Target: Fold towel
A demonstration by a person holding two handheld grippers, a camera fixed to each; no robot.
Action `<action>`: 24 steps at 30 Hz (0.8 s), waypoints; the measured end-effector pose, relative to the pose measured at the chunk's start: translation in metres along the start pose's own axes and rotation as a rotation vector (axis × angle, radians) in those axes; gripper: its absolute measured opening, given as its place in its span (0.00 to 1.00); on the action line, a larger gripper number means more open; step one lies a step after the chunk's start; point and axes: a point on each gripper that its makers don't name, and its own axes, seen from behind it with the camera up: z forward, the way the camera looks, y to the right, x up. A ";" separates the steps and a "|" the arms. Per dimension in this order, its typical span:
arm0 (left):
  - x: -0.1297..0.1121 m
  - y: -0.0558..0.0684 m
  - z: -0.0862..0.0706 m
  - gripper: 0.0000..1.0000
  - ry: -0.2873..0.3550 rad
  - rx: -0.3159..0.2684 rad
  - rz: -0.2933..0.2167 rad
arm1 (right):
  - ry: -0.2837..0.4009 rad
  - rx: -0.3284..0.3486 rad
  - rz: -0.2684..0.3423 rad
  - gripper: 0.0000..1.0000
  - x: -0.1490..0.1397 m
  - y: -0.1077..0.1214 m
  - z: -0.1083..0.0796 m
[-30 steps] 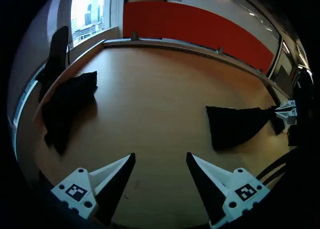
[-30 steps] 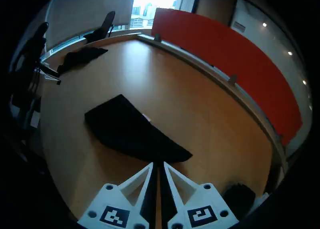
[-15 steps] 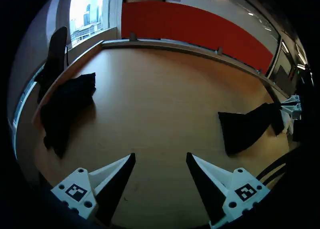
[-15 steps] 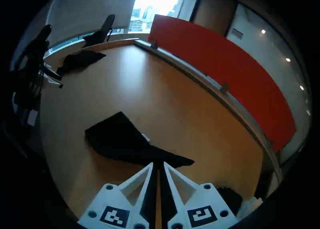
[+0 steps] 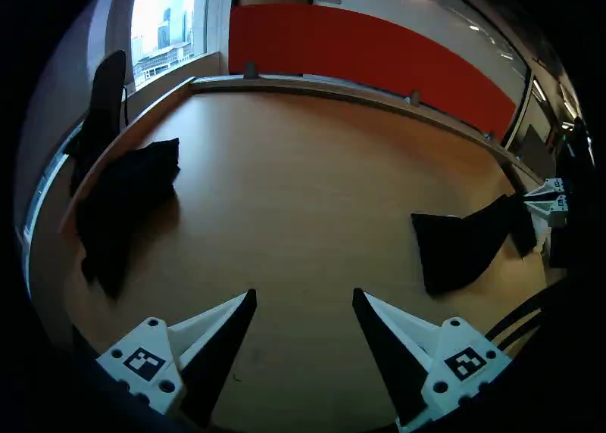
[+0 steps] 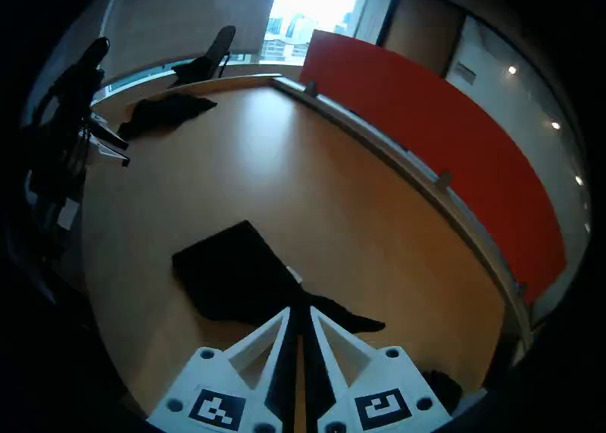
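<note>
Right gripper: fingers nearly together, pinched on one corner of the black cloth towel. Cloth runs straight up into the narrow gap between the tips. The rest of the towel lies rumpled on the light brown wooden table, just ahead of the fingers. A small pale tag sits near its middle.

Left gripper: fingers spread wide, nothing between them, bare tabletop beneath.

The left gripper view gives the side-on look at the lift. The towel rises from the table at the far right, drawn to a point at the right gripper. Its lower edge rests on the wood.

The right gripper view takes in the left gripper far off at the left edge, too small to read its fingers.

Second dark cloth heap lies at the table's far left corner, well apart from the towel; the right gripper view places it beyond the left gripper.

Beyond the table: red partition panel, dark office chair, bright window.
</note>
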 end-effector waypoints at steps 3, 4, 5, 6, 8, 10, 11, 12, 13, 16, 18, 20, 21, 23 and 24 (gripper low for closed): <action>0.002 0.001 -0.001 0.94 0.005 -0.002 -0.001 | 0.008 0.022 -0.013 0.06 0.008 -0.010 0.007; 0.002 0.002 -0.002 0.94 0.007 -0.003 -0.002 | 0.011 0.030 -0.017 0.06 0.011 -0.013 0.010; 0.003 0.002 -0.002 0.94 0.009 -0.004 -0.002 | 0.014 0.039 -0.020 0.06 0.013 -0.017 0.012; 0.004 0.002 -0.003 0.94 0.011 -0.004 -0.003 | 0.017 0.048 -0.024 0.06 0.016 -0.021 0.015; 0.005 0.003 -0.004 0.94 0.015 -0.004 -0.005 | 0.021 0.067 -0.030 0.06 0.020 -0.030 0.020; 0.005 0.002 -0.006 0.94 0.018 -0.002 -0.007 | 0.021 0.085 -0.037 0.06 0.023 -0.037 0.025; 0.006 0.001 -0.006 0.94 0.019 0.000 -0.008 | 0.021 0.095 -0.041 0.06 0.024 -0.042 0.027; 0.006 0.001 -0.007 0.94 0.021 0.001 -0.009 | 0.020 0.103 -0.044 0.06 0.025 -0.045 0.029; 0.006 0.000 -0.008 0.94 0.023 0.002 -0.011 | 0.018 0.110 -0.047 0.06 0.025 -0.048 0.031; 0.006 -0.003 -0.012 0.94 0.027 0.008 -0.016 | 0.010 0.135 -0.058 0.06 0.024 -0.058 0.037; 0.006 -0.006 -0.014 0.94 0.030 0.013 -0.022 | 0.003 0.151 -0.066 0.06 0.023 -0.064 0.041; 0.005 -0.009 -0.015 0.94 0.032 0.018 -0.028 | -0.003 0.167 -0.075 0.06 0.023 -0.070 0.045; 0.005 -0.010 -0.016 0.94 0.033 0.020 -0.030 | -0.006 0.175 -0.079 0.06 0.023 -0.073 0.048; 0.005 -0.013 -0.018 0.94 0.035 0.025 -0.035 | -0.012 0.191 -0.086 0.06 0.023 -0.079 0.053; 0.004 -0.014 -0.019 0.94 0.036 0.028 -0.036 | -0.015 0.199 -0.089 0.06 0.023 -0.082 0.055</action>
